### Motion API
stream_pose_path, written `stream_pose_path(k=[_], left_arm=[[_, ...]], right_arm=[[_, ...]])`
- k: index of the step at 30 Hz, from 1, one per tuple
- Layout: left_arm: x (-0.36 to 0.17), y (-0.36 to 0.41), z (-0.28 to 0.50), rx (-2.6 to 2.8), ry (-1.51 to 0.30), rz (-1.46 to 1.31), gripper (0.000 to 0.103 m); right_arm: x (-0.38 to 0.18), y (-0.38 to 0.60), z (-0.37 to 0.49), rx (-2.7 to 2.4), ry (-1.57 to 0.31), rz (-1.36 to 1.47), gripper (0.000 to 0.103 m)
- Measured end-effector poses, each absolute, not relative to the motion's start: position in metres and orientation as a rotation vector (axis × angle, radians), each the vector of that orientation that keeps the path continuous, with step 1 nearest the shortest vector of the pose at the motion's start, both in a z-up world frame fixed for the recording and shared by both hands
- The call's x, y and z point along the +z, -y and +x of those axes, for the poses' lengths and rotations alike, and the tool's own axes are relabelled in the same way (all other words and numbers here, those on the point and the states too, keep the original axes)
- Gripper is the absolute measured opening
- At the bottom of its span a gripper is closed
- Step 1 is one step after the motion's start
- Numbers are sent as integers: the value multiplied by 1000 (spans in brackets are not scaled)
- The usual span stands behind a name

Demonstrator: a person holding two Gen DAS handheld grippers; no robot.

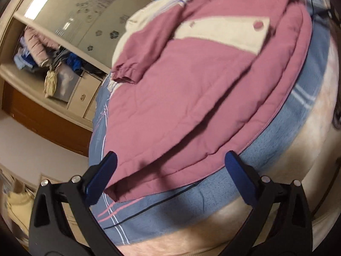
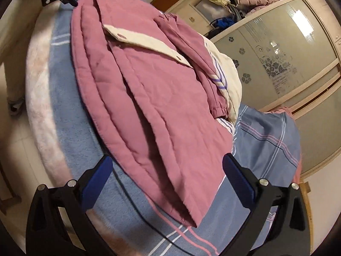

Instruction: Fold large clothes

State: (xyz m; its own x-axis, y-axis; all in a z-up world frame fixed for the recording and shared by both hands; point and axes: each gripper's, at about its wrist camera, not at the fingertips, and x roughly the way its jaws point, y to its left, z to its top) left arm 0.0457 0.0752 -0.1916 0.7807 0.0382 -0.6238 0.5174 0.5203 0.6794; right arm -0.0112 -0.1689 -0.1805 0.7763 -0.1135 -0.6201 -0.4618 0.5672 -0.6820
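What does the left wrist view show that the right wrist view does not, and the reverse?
Only the left wrist view shows the left gripper close up, open above the near hem of the pink jacket, and a brown door beside the wardrobe. Only the right wrist view shows the right gripper, also open, and a blue plaid blanket bunched up beside the jacket. Both show the jacket lying partly folded on the bed, its cream button strip, one cuffed sleeve laid across it, and the wardrobe shelf of piled clothes.
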Motion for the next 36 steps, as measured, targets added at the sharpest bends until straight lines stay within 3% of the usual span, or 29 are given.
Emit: stream_pose_path(k=[13, 25, 27, 28, 29, 30, 31, 32, 36], left_arm=[[-199, -76, 57, -420, -718, 987, 101], [-191, -64, 100, -231, -510, 940, 101], [-193, -59, 108, -204, -463, 927, 95], [-192, -58, 110, -206, -447, 906, 82], [-192, -57, 112, -216, -446, 874, 61], [-192, -55, 111, -227, -458, 846, 49], [-194, -53, 111, -240, -475, 833, 30], [-198, -49, 110, -241, -483, 845, 23], [-198, -48, 106, -238, -463, 865, 15]], right_arm=[[-192, 165, -5, 240, -674, -975, 102], [-194, 163, 31, 33, -534, -992, 102], [-194, 163, 41, 26, -531, -958, 101], [-192, 162, 43, 33, -536, -934, 92], [-192, 163, 47, 44, -545, -911, 71], [-194, 161, 50, 47, -562, -905, 58], [-198, 158, 53, 31, -571, -919, 32], [-204, 155, 56, 0, -573, -952, 12], [-207, 155, 59, -24, -559, -926, 7]])
